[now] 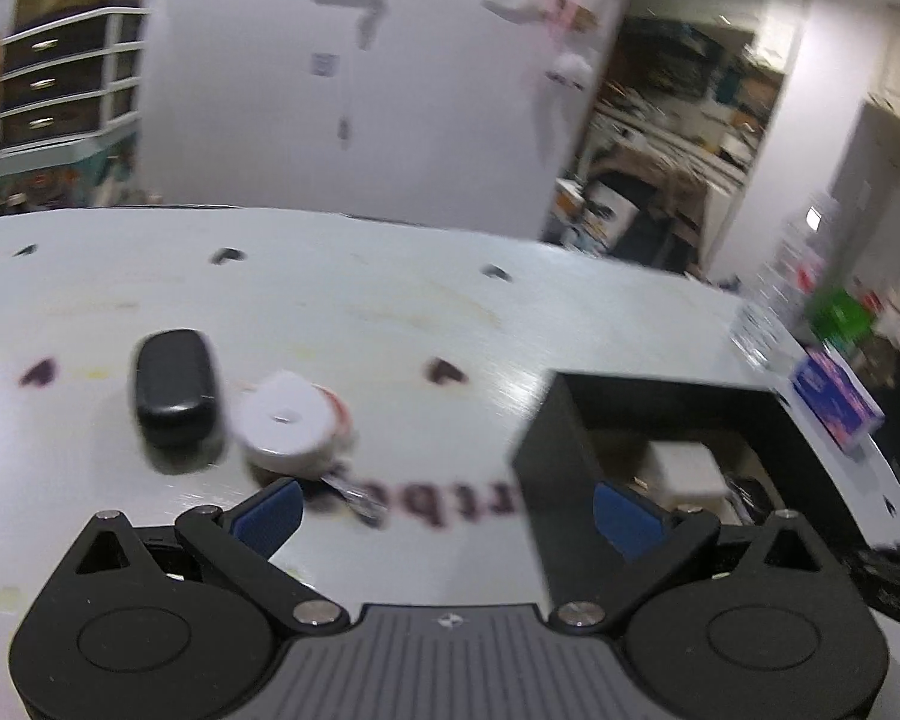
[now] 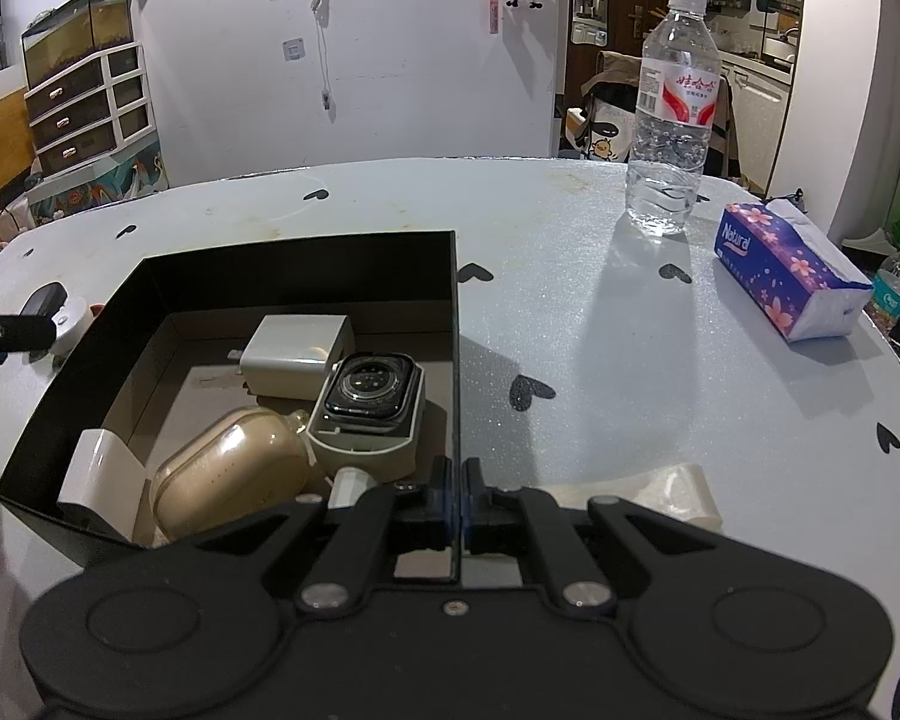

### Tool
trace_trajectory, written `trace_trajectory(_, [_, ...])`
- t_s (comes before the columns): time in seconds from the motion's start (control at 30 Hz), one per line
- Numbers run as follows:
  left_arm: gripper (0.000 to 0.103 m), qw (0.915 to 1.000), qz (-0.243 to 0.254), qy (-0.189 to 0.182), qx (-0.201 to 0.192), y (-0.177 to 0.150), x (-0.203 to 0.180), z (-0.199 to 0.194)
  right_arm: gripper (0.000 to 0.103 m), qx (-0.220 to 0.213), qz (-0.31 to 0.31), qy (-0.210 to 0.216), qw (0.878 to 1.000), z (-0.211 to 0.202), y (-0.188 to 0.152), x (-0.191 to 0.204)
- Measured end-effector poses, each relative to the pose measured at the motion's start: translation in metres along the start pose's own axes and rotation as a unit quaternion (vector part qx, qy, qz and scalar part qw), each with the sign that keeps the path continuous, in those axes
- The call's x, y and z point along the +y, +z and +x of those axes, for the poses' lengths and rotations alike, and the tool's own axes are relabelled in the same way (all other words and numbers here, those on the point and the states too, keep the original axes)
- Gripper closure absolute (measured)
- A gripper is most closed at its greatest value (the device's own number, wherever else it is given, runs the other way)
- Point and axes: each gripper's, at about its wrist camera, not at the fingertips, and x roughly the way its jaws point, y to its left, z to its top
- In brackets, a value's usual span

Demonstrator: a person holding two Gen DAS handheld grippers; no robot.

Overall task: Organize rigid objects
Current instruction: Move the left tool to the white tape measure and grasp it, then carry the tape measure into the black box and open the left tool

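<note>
On the white table [image 2: 600, 324], black box [image 2: 306, 264].

Your right gripper [image 2: 456, 495] is pinched closed on the near right wall of an open black box [image 2: 306, 276] on the white table [image 2: 600, 372]. Inside the box lie a white charger block [image 2: 297, 354], a smartwatch [image 2: 372, 393] face-down on its cream cradle, and a beige earbud case [image 2: 228, 480]. Farther right stand a water bottle [image 2: 672, 120] and a purple tissue pack [image 2: 789, 276].
</note>
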Motion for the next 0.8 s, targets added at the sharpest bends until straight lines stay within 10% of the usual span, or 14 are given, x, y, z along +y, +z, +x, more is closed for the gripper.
trace_trajectory(0.2, [0.027,0.9994,-0.011,0.032,-0.007,0.002,0.028,0.017,0.1,0.0,0.0,0.0,1.0,0.0,0.0,-0.001])
trace_trajectory(0.8, [0.05,0.9937,0.007,0.108,-0.026,0.011,0.038,0.061,0.1,0.002,-0.001,-0.002,1.0,0.003,0.001,-0.001])
